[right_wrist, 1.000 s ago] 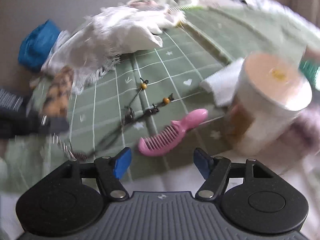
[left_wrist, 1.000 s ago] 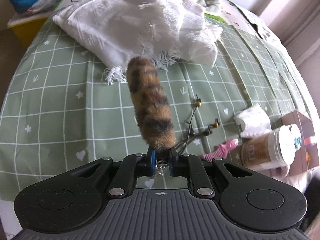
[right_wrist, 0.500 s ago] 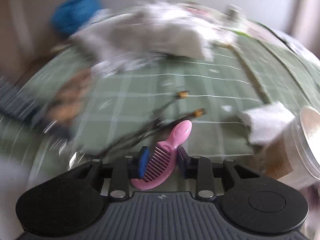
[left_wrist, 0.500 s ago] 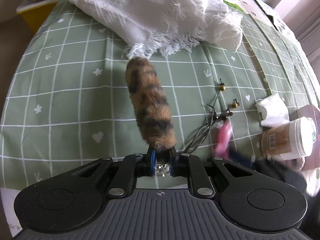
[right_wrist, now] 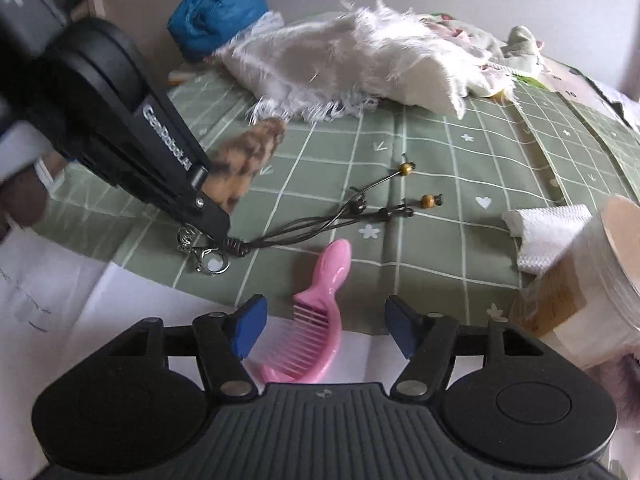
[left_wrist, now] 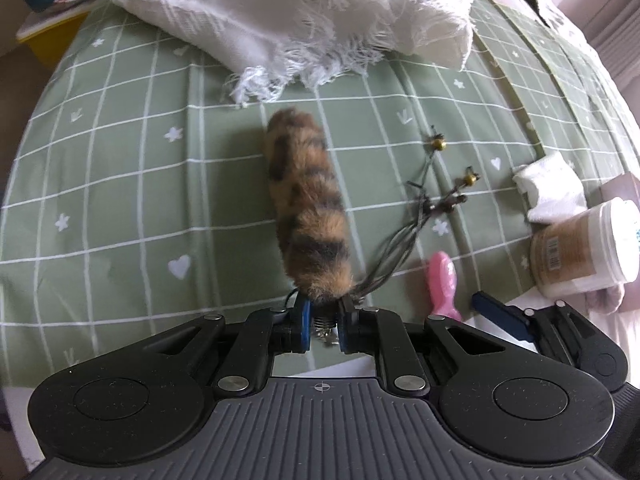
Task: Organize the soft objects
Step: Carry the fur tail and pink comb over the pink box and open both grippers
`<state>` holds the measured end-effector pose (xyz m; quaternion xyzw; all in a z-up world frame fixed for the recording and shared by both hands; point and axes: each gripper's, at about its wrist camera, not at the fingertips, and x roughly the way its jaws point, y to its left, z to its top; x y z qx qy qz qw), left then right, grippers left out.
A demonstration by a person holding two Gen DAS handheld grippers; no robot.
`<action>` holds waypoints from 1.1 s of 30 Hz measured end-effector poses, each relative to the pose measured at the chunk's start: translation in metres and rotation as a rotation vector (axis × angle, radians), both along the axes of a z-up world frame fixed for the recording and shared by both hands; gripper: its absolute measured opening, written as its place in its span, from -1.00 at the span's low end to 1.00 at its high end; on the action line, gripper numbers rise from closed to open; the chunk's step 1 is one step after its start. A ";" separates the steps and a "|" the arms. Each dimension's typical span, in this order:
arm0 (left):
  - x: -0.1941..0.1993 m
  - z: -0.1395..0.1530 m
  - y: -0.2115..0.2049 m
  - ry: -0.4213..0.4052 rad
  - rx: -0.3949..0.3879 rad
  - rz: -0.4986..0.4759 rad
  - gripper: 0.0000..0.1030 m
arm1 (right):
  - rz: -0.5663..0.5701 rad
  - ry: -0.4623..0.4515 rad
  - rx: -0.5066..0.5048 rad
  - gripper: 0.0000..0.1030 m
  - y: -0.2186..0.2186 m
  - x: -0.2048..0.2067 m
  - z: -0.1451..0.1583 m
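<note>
My left gripper is shut on the metal end of a furry brown-and-black striped tail keychain, whose tail lies forward on the green checked bedspread. Its beaded dark cords and clasp trail to the right. In the right wrist view the left gripper comes in from the left with the furry tail behind it. My right gripper is opening, and the pink comb lies loose between its jaws, untouched by the pads.
A white fringed cloth lies at the far side. A folded white tissue and a tan jar on its side are at the right. A blue bundle sits far left. White sheet borders the near edge.
Half a second ago the right gripper was shut on the pink comb; now its jaws stand apart and the comb lies nearer the bed's edge. The left gripper keeps its hold on the tail.
</note>
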<state>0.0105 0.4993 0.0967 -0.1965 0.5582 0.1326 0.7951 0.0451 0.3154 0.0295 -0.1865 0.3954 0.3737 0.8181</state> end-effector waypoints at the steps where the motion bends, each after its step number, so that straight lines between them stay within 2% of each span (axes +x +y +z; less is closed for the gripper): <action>1: -0.002 0.001 0.001 0.002 0.005 0.002 -0.70 | 0.026 -0.006 -0.027 0.28 0.004 -0.004 -0.004; 4: -0.005 0.004 0.002 0.000 0.014 0.006 -0.70 | 0.052 -0.051 -0.045 0.12 0.008 -0.012 -0.006; 6: -0.005 0.007 0.001 -0.001 0.019 0.003 -0.70 | 0.070 -0.026 -0.041 -0.34 0.011 -0.012 -0.003; 8: -0.004 0.008 -0.001 0.000 0.023 0.003 -0.70 | 0.090 -0.012 -0.058 -0.51 0.016 -0.013 0.000; 13: -0.003 0.006 0.002 0.005 -0.002 0.048 -0.70 | 0.126 0.108 -0.115 -0.52 0.019 0.008 0.016; 20: 0.004 0.009 -0.013 -0.013 -0.008 0.041 -0.70 | 0.246 0.062 -0.197 -0.52 -0.011 0.027 0.066; 22: 0.007 0.007 -0.021 -0.003 0.005 0.029 -0.70 | 0.252 0.040 -0.169 -0.52 -0.022 0.034 0.078; 24: 0.009 0.006 -0.026 0.006 0.005 0.021 -0.70 | 0.217 0.053 -0.096 -0.52 -0.036 0.044 0.086; 25: 0.010 0.005 -0.028 0.008 -0.004 0.021 -0.70 | 0.181 0.091 -0.051 -0.52 -0.044 0.051 0.086; 27: 0.012 0.004 -0.033 0.017 -0.012 0.012 -0.70 | 0.122 0.168 -0.047 -0.52 -0.049 0.063 0.084; 30: 0.018 0.008 -0.044 0.034 0.046 -0.030 -0.70 | 0.119 0.153 -0.019 -0.52 -0.051 0.065 0.095; 33: 0.024 0.012 -0.053 0.026 0.055 -0.051 -0.70 | 0.129 0.154 0.024 -0.52 -0.053 0.065 0.105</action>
